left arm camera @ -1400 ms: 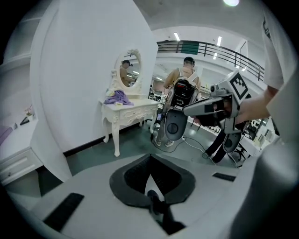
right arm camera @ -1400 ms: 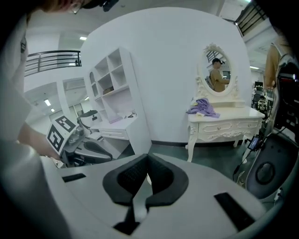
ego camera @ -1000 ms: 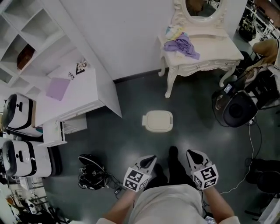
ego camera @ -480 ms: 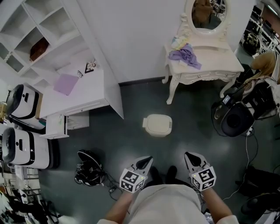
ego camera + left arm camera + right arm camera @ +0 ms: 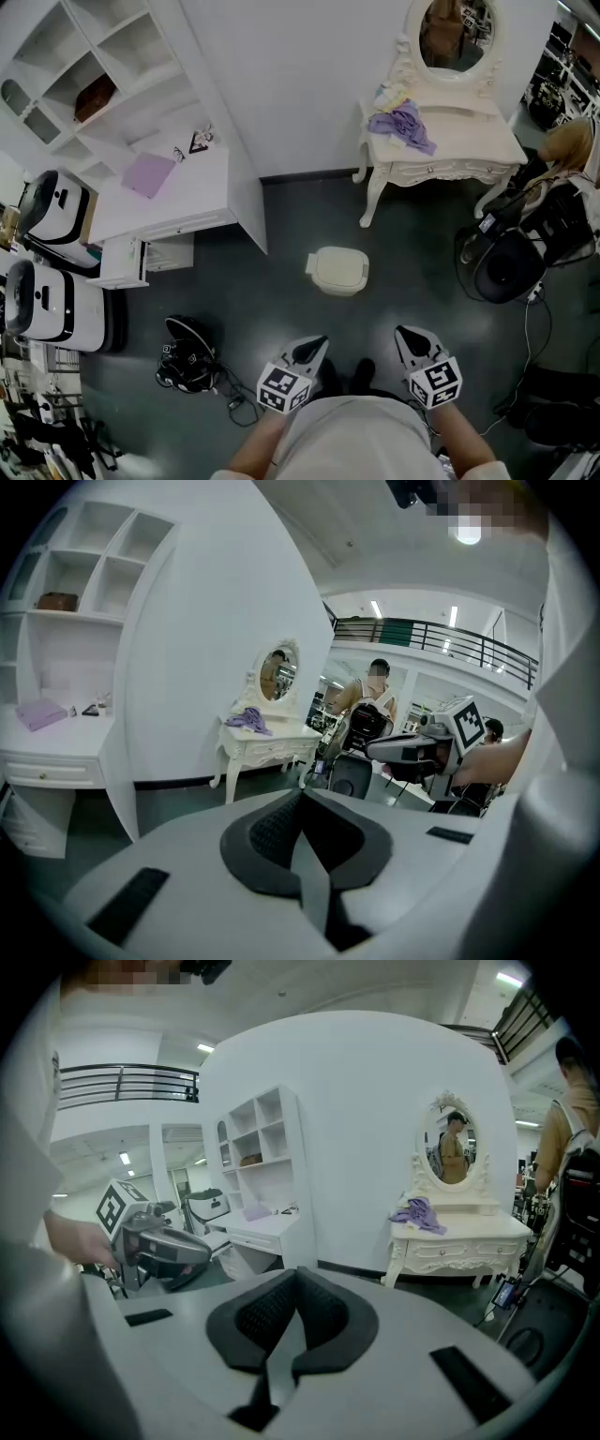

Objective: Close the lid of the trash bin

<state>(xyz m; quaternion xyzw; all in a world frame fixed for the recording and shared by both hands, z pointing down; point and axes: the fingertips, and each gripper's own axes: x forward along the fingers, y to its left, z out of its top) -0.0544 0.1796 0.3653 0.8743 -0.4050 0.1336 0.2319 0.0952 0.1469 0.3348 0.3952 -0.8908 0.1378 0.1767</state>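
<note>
Trash bin [image 5: 337, 280] stands on the floor [image 5: 262, 300] at frame centre; its lid [image 5: 339, 264] appears down. It is probably light, stiff plastic: press the lid top. Left gripper [image 5: 316, 343] and right gripper [image 5: 406, 333] have fingers clenched, empty.

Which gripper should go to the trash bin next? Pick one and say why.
Left, but only by a little. In the head view the trash bin lies somewhat nearer the left gripper than the right gripper, which sits further off to the side. Both have shut, empty fingers, so neither is busy.
</note>
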